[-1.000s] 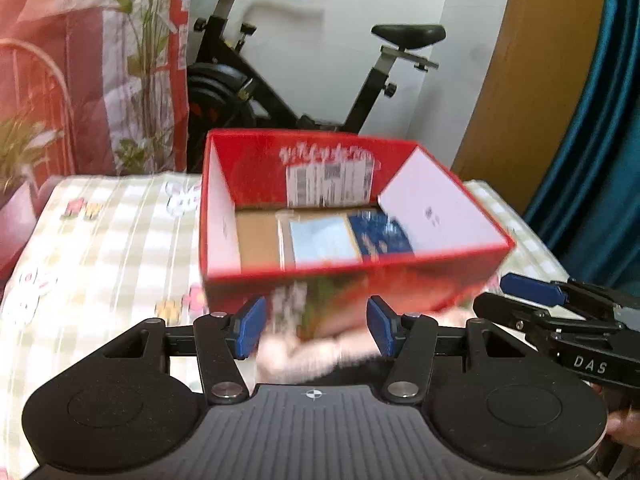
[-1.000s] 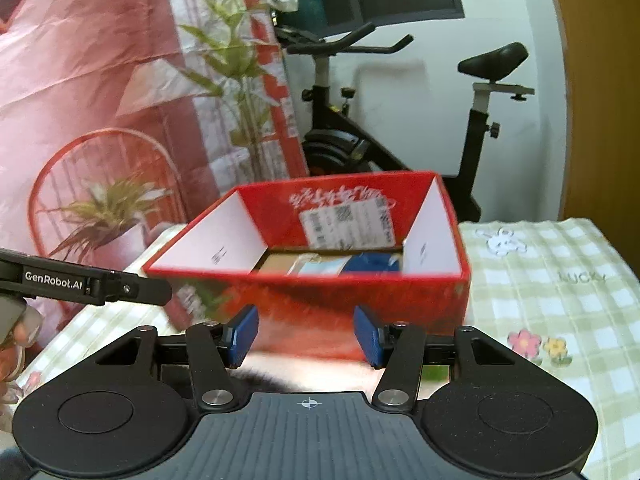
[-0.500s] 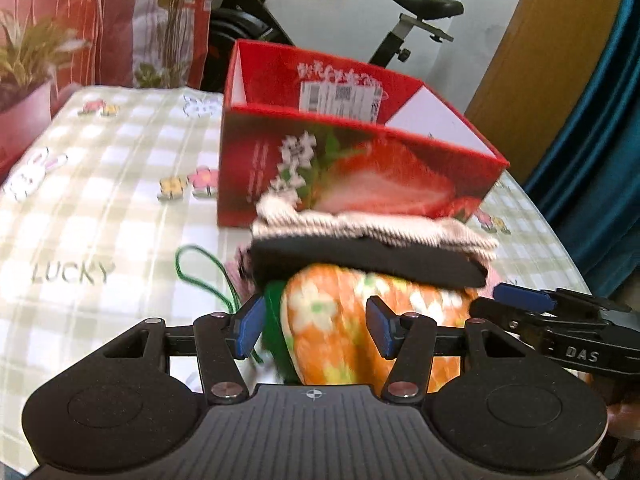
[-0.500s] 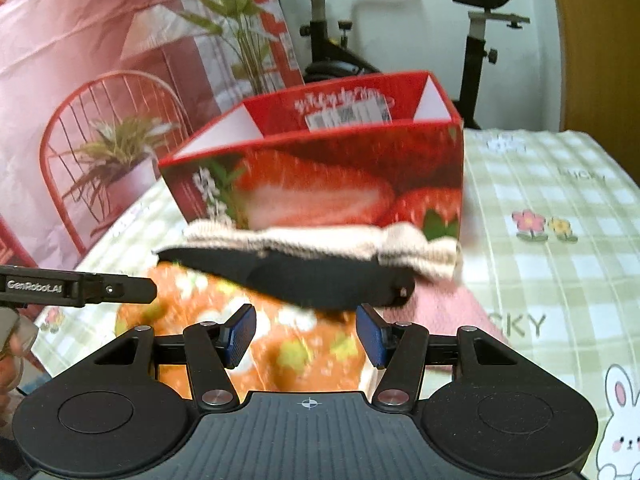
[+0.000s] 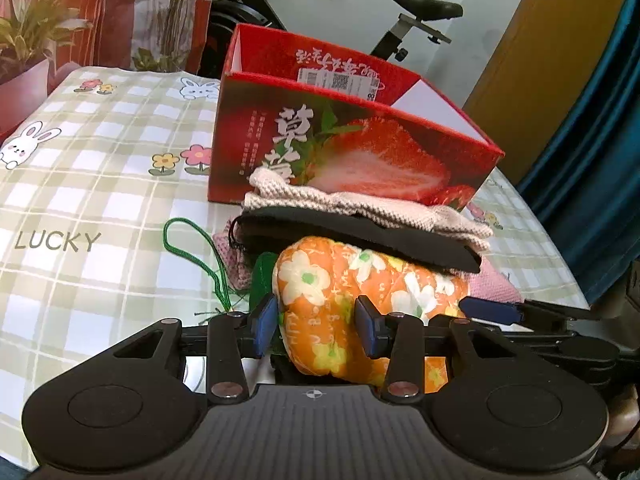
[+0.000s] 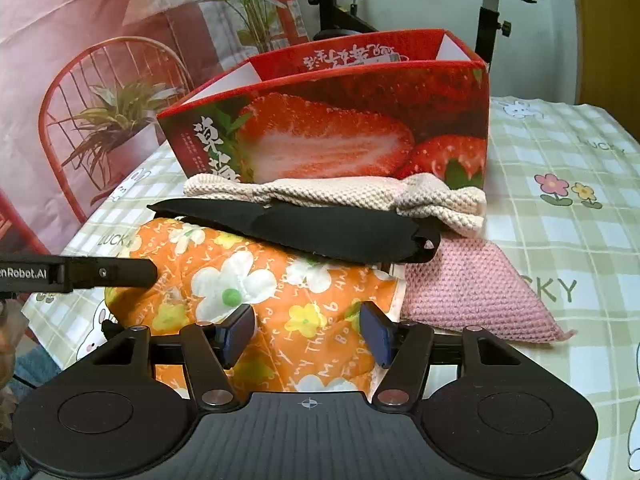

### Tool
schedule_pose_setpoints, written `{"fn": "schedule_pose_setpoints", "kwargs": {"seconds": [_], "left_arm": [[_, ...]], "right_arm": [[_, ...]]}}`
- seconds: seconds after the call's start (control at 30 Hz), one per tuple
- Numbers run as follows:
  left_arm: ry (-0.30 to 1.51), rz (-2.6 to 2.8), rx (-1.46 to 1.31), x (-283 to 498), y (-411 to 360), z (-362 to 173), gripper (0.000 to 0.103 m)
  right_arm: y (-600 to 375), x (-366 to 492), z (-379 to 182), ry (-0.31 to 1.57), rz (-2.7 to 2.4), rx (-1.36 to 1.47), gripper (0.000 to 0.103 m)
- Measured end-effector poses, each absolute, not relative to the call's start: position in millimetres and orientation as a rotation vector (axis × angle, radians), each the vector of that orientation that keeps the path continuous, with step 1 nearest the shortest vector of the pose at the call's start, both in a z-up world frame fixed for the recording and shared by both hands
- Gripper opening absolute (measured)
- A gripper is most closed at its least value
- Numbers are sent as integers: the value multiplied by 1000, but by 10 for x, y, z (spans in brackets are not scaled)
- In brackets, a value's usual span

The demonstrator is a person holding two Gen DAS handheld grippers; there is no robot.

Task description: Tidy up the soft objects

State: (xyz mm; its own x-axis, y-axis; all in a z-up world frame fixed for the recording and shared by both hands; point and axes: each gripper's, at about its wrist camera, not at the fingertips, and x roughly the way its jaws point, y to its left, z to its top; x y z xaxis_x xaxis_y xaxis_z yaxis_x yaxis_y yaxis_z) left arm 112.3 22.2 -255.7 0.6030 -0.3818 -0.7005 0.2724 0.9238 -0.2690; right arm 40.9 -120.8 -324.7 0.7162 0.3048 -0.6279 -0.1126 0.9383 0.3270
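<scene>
Both tongs come to the orange flowered cushion (image 5: 344,300) on the bench (image 5: 80,184), in front of the red box (image 5: 348,148).

Left tongs (image 5: 316,330) are closing around the cushion, right tongs (image 6: 308,338) are opening over it; I would grip it deep, because the black cloth (image 6: 320,232) and beige knit (image 6: 340,194) on top may slide. A second ago both looked into the box from above.

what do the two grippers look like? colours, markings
Both match: left gripper and right gripper have matte black bodies with ribbed tops, a round disc on each side, a small white crosshair mark in the centre, silver pivot screws and blue pads. White lettering reading "nRobot.AI" runs along the left one's side. No cables visible.
</scene>
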Motion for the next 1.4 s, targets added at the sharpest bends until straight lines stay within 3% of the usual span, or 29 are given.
{"fn": "schedule_pose_setpoints", "kwargs": {"seconds": [0.33, 0.47, 0.87, 0.93, 1.2, 1.4], "left_arm": [[822, -366, -100, 1095, 189, -2602, 38], [838, -355, -107, 1106, 204, -2633, 38], [882, -351, -145, 1151, 251, -2714, 38], [884, -351, -147, 1153, 252, -2715, 38], [877, -344, -140, 1132, 240, -2694, 38], [875, -345, -138, 1124, 239, -2678, 38]], "right_arm": [[-1245, 424, -3250, 735, 221, 284, 58], [-1317, 405, -3236, 731, 183, 304, 68], [-1367, 437, -3351, 784, 186, 372, 68], [-1368, 435, -3351, 785, 188, 376, 66], [-1225, 356, -3096, 672, 215, 226, 33], [-1183, 350, -3045, 655, 264, 201, 22]]}}
